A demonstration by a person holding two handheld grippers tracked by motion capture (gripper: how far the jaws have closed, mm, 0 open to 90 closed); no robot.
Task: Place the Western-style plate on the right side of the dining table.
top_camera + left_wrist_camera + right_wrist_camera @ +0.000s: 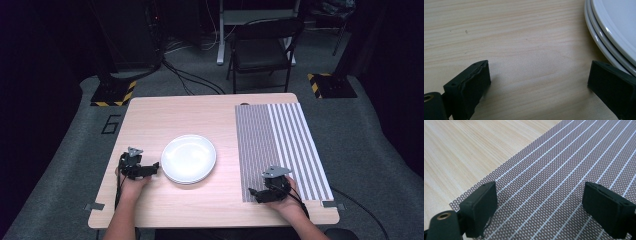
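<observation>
1. The plates (188,158), a small white stack, sit a little left of the tabletop's middle, nearer the near edge than the far one. The left gripper view shows at least two rims nested one in the other, so the top plate could be lifted off the rest.

2. The placemat (280,147), a woven mat striped grey and white, covers the right part of the tabletop (165,117) from near the far edge almost to the near edge. It lies flat and bare, which reads as a place laid ready for a plate.

3. The left gripper (150,170) rests low by the left side of the stack, pointing toward it. I judge it is lined up this way to take a rim from the side.

4. Its jaws stand released and wide apart with nothing between them. In the left gripper view only bare wood lies in the gap, and the plates' edge (609,37) passes just beside the right-hand jaw; whether that jaw touches the rim I cannot tell.

5. The right gripper (256,194) hovers over the near left corner of the placemat, close to the near edge of the tabletop. It may be waiting there to steady the mat or to receive a plate.

6. Its jaws are likewise spread open and empty. The right gripper view shows the mat's weave (549,180) running between them, with the mat's edge and plain wood beyond the left-hand jaw.
</observation>
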